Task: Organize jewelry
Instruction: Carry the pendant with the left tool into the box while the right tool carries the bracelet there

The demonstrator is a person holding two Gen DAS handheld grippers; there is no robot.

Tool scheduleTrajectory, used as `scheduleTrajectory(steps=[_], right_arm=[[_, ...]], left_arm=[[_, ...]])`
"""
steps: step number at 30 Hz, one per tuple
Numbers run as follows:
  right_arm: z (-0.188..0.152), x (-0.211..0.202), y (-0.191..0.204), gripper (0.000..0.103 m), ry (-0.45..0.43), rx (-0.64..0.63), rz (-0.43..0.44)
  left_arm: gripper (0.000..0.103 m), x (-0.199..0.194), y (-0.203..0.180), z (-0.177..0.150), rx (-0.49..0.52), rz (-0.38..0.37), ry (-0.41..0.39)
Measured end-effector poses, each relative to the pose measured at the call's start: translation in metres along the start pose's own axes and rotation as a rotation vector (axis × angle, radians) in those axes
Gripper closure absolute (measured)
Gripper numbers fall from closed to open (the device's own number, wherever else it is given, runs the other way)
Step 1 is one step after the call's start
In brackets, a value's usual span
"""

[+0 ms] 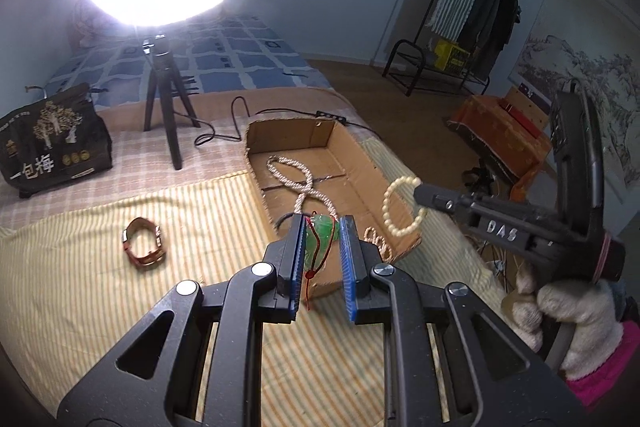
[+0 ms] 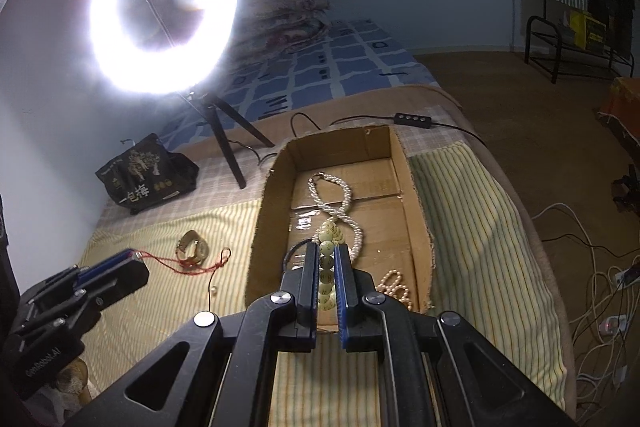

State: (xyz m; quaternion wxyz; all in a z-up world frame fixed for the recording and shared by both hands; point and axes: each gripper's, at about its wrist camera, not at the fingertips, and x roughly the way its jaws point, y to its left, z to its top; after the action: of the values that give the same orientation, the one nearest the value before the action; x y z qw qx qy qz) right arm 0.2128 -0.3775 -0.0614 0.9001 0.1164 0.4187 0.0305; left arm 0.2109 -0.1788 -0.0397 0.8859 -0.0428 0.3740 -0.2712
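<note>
My left gripper (image 1: pixel 323 223) is shut on a green jade pendant (image 1: pixel 320 237) with a red cord, held at the near left edge of the cardboard box (image 1: pixel 352 151). My right gripper (image 2: pixel 325 250) is shut on a cream bead bracelet (image 2: pixel 327 269), held over the box's (image 2: pixel 416 203) near end; the bracelet hangs in a ring in the left wrist view (image 1: pixel 402 205). A long pearl necklace (image 1: pixel 298 183) lies looped in the box, also in the right wrist view (image 2: pixel 344 203). A pinkish bead bracelet (image 2: pixel 396 287) lies at the box's near right corner. A brown-strap watch (image 1: pixel 145 243) lies on the striped cloth, left of the box.
A ring light on a tripod (image 1: pixel 164 99) stands behind the box with its cable and switch (image 2: pixel 414 119). A black printed bag (image 1: pixel 52 143) sits at far left. The bed edge drops to the floor at right, where cables (image 2: pixel 600 291) lie.
</note>
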Motion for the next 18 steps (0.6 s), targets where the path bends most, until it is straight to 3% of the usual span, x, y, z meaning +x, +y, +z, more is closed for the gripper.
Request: scheduleTrajectory(steps=[18], right_arm=[[-0.004,0.030,-0.020,0.098,0.052,0.007,-0.052]], left_arm=[[0.088,0.046,0.003,0.020,-0.035,-0.017,-0.006]])
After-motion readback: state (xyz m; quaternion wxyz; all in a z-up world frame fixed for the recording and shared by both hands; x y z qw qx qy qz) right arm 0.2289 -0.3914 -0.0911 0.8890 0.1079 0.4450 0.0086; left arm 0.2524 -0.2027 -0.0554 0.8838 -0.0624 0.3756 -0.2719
